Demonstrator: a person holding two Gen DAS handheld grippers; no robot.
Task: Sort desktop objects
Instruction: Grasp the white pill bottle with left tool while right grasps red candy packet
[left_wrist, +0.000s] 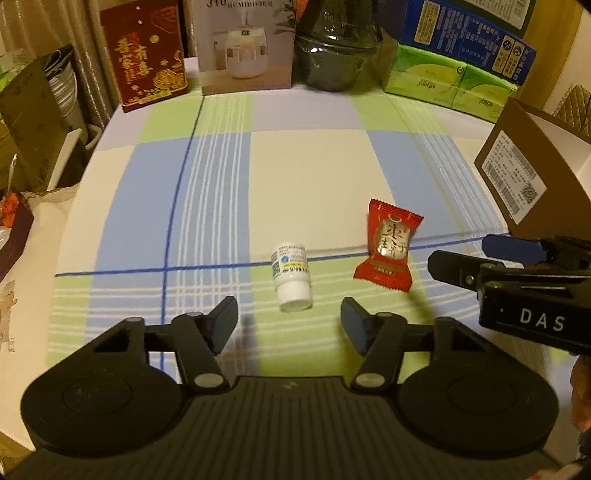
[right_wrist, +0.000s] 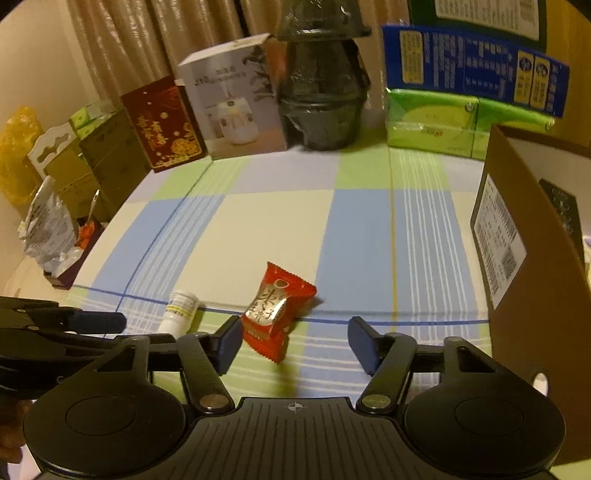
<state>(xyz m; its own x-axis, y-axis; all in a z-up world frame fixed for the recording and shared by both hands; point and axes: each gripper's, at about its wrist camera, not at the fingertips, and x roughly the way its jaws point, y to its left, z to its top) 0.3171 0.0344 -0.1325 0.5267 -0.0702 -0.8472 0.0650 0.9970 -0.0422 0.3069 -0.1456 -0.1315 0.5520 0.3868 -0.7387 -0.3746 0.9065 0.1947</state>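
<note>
A small white bottle (left_wrist: 291, 277) lies on its side on the checked tablecloth (left_wrist: 314, 162). Its near end sits just ahead of my left gripper (left_wrist: 290, 325), which is open, with both pads well clear of it. To the bottle's right lies a red snack packet (left_wrist: 389, 245). In the right wrist view the red packet (right_wrist: 275, 314) lies with its near end between the fingers of my right gripper (right_wrist: 295, 341), close against the left pad (right_wrist: 229, 343) and far from the other; this gripper is open. The right gripper (left_wrist: 461, 254) enters the left wrist view from the right. The white bottle (right_wrist: 179, 310) and left gripper (right_wrist: 107, 328) show at the right view's left.
A brown cardboard box (right_wrist: 517, 240) with a shipping label stands close on the right. Along the back stand a red gift box (left_wrist: 147, 51), a humidifier box (left_wrist: 243, 44), a dark wrapped pot (left_wrist: 332, 51), green tissue packs (left_wrist: 443, 81) and a blue box (left_wrist: 465, 33). Clutter lines the left edge.
</note>
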